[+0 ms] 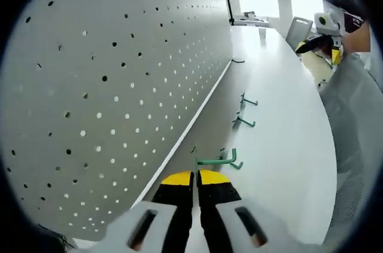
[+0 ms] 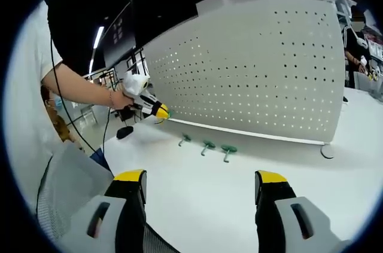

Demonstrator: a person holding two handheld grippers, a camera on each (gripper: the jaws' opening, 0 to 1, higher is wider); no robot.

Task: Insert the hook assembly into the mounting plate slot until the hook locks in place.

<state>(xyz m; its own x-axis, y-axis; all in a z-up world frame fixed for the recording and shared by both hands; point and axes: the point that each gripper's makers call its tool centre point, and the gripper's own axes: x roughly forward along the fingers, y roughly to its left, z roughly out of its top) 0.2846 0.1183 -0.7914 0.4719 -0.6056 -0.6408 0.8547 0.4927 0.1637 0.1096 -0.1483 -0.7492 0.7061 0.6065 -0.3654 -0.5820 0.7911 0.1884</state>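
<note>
Closed on a green hook [image 1: 216, 161], my left gripper [image 1: 195, 176] points along the pegboard [image 1: 119, 85]; right gripper [image 2: 200, 182] gapes wide.

In the left gripper view, the left gripper [image 1: 195, 176] has its yellow-tipped jaws closed together, low over the white tabletop [image 1: 287, 145]. Just past the tips lies a green hook [image 1: 220, 160], near the foot of the grey pegboard [image 1: 108, 73]. Two other green hooks [image 1: 244, 122] [image 1: 248, 101] lie further along the same edge. The right gripper [image 1: 311, 43] is at the far right edge.
</note>
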